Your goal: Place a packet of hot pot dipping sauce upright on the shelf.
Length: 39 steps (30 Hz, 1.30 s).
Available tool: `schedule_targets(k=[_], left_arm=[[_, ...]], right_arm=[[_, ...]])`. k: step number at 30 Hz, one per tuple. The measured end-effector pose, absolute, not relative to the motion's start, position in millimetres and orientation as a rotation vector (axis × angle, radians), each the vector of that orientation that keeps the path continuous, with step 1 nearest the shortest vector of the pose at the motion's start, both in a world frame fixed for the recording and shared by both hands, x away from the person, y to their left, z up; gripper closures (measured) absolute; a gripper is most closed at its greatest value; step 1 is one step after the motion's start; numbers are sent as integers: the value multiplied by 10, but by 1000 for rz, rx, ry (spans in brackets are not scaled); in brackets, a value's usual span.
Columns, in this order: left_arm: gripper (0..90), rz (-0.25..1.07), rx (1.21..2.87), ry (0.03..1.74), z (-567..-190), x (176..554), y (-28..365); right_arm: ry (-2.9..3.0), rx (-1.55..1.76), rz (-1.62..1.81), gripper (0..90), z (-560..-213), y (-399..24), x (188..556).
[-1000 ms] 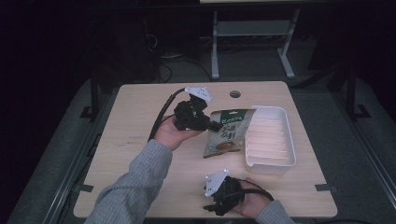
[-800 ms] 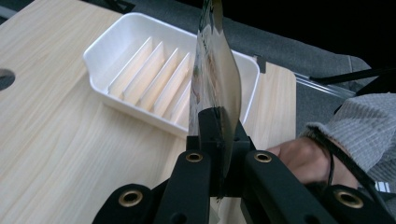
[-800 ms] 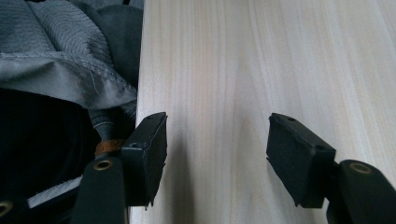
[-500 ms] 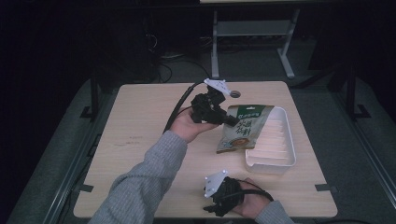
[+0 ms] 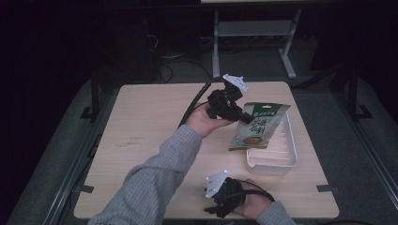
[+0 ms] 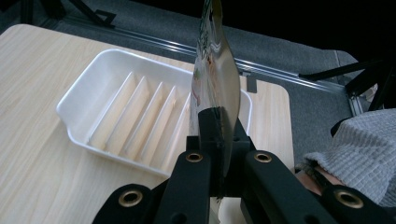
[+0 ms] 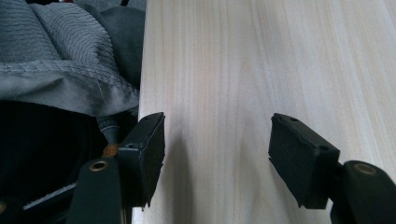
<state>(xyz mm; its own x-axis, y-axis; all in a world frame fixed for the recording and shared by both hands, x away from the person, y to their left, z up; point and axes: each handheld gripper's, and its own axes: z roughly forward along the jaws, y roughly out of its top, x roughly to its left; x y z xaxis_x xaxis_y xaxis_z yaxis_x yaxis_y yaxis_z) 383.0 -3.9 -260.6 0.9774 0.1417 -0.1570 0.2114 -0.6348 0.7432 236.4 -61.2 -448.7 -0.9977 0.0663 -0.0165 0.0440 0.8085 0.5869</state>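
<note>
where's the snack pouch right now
In the high view the snack pouch hangs pinched in the left gripper, over the left edge of the white tray at the table's right side.

- The left gripper (image 6: 219,140) clamps the lower edge of a snack pouch (image 6: 215,70), seen edge-on and upright.
- The pouch hangs above the near end of a white ribbed tray (image 6: 84,100).
- The tray rests on the wooden table (image 6: 28,60).
- A grey knitted sleeve (image 6: 362,149) lies right of the tray.
</note>
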Motion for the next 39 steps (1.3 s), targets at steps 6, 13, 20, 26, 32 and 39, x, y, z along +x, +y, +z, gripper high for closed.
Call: schedule_targets(k=[6,13,20,26,32,39], left_arm=[[896,-107,2273,223,-2603,3858,-171],[896,-120,2273,210,-2642,3899,-309],[896,-144,2276,190,-2705,3916,-465],[896,-152,2286,168,-2726,3927,-593],[896,-165,2286,138,-2788,3952,-663],[896,-183,2286,119,-2874,3968,-741]], right_arm=[[2961,95,969,350,-4490,-631,2375],[2969,103,967,348,-4499,-656,2385],[2968,108,971,347,-4502,-686,2405],[2979,123,974,348,-4499,-698,2402],[2979,114,991,348,-4501,-717,2406],[2986,125,998,348,-4508,-722,2410]])
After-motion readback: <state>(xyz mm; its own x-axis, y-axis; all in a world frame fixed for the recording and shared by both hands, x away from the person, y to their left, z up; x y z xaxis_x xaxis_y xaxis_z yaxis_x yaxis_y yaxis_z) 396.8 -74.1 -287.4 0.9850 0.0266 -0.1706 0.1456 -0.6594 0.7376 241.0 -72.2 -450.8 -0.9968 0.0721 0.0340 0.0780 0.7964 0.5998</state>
